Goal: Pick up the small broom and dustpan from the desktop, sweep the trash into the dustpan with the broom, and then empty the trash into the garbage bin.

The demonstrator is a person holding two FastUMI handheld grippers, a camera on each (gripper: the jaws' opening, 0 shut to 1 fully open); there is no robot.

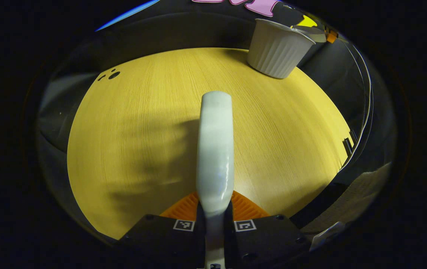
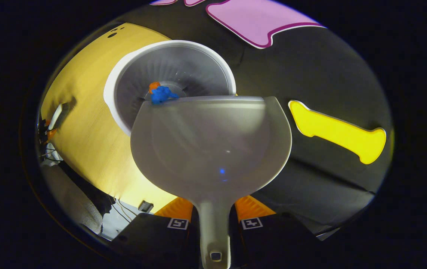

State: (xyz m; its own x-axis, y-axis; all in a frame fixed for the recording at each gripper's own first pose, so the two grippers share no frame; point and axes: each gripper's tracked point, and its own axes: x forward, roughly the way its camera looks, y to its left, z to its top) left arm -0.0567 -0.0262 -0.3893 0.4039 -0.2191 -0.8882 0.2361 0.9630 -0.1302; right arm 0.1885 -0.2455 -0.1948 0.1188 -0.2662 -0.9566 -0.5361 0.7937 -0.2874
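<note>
Dump step in hand: dustpan tipped at the bin, broom parked in my other claw.

My right gripper (image 2: 213, 218) is clamped on the dustpan (image 2: 209, 145) by its handle, long axis running straight out from the fingers, lip pointing away and sitting over the rim of the garbage bin (image 2: 123, 74). The blue and orange trash (image 2: 161, 92) is right at that lip, about to go in I'd guess. The pan looks like light, stiff, smooth plastic, so I'd say it could twist in the grip; holding the handle near the scoop seems safest. My left gripper (image 1: 215, 220) is closed on the broom (image 1: 215, 149), which points straight ahead above the desktop (image 1: 131, 119), toward the bin at the far edge.
</note>
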